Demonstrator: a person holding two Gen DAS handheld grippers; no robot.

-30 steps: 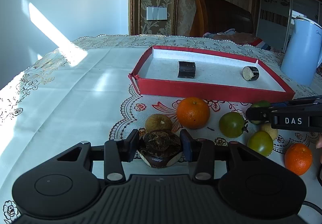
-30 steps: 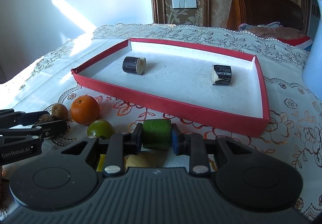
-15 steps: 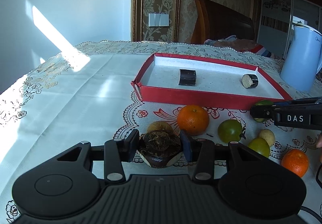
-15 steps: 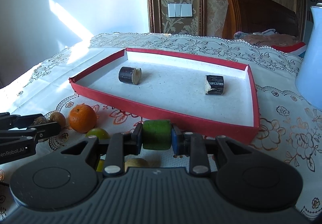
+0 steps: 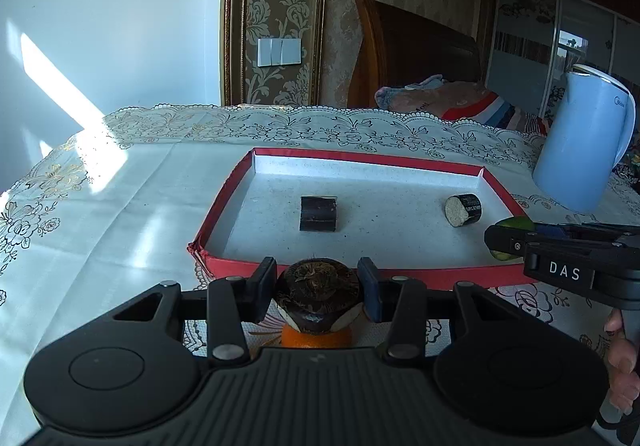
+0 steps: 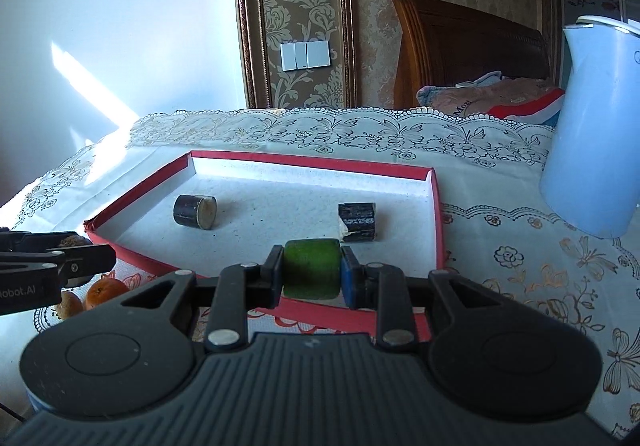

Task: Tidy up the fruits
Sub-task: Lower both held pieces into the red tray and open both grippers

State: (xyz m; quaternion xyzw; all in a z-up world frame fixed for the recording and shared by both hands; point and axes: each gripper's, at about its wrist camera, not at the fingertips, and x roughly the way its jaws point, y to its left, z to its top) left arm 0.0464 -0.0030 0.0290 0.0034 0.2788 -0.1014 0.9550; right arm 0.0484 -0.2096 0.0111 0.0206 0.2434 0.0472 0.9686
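Transport step: left gripper (image 5: 318, 296) grasps dark fruit (image 5: 318, 294), right gripper (image 6: 311, 274) grasps green fruit (image 6: 311, 269) (both near red tray (image 5: 216, 205) front rim). Next: carry over rim, lower, release.

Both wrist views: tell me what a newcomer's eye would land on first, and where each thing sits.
First comes the red tray in the middle of the lace tablecloth, with two dark cut pieces lying apart on its white floor. Next, each gripper is holding fruit at the tray's near edge: the left gripper clamps a dark brown fruit, the right gripper a green fruit. A pale blue kettle stands right of the tray.
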